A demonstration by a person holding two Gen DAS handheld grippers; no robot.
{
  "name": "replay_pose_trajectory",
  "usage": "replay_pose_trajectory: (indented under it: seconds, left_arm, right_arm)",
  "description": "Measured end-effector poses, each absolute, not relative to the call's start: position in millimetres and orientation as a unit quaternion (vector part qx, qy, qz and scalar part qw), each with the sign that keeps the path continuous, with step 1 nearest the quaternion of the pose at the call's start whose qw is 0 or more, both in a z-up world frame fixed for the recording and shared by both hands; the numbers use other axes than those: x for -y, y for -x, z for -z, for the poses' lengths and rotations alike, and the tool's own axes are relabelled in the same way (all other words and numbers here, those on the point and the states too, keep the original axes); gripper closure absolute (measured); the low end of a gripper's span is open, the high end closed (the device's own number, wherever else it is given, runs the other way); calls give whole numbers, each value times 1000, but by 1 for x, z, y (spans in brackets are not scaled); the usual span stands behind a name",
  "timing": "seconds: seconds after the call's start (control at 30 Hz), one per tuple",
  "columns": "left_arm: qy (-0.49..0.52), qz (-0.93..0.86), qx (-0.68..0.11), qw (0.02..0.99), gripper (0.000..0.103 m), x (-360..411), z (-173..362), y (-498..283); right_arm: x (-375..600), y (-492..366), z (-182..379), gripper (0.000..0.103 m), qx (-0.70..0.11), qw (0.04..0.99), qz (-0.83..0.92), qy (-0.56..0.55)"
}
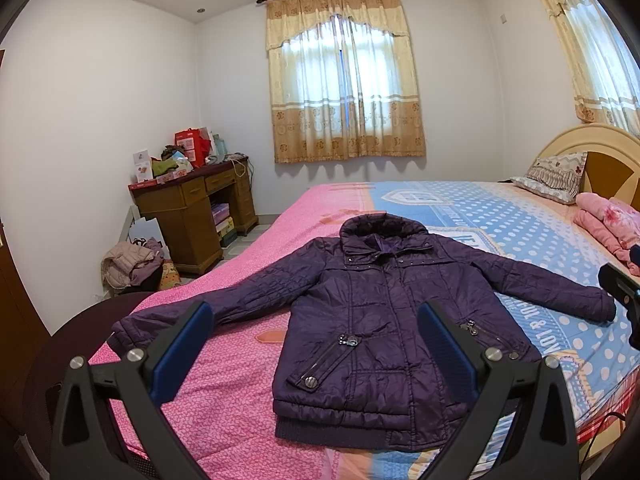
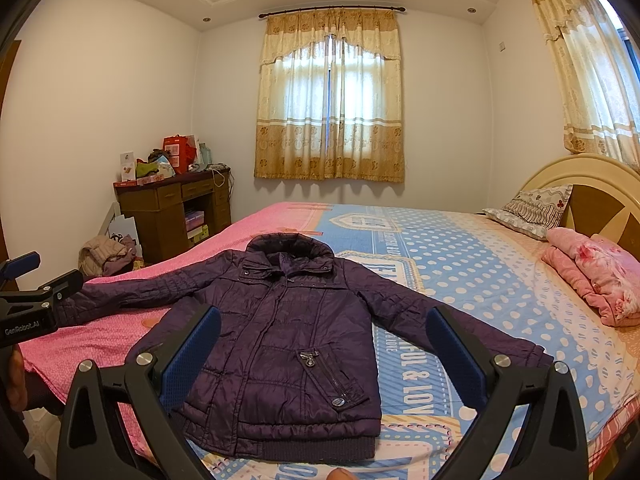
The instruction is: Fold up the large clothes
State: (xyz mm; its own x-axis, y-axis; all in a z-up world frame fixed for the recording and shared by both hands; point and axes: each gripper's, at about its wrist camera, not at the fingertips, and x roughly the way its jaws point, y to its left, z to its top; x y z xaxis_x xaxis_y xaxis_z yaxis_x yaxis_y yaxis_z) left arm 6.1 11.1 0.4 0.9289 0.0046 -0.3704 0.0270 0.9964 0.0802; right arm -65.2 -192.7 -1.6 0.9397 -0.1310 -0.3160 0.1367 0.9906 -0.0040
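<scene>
Jacket (image 1: pixel 376 312): puffy, soft, slick; I'd pinch left sleeve cuff (image 1: pixel 124 330). Left gripper (image 1: pixel 316 336), right gripper (image 2: pixel 324 340) both spread wide, empty.

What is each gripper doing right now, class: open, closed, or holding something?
Left gripper: open, holding nothing, above the purple jacket.
Right gripper: open, holding nothing.

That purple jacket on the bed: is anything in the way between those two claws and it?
Nothing visible is. The purple jacket lies spread flat on the bed, and the left claw and right claw both hover open before it.
</scene>
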Motion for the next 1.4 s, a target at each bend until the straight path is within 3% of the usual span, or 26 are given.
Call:
replay_pose_trajectory:
  seconds: [1.4]
  left_arm:
    - [-46,1,-204,978,0,-13,17,-16]
  right_arm:
    - [187,59,17,1,-174,983,54,-6]
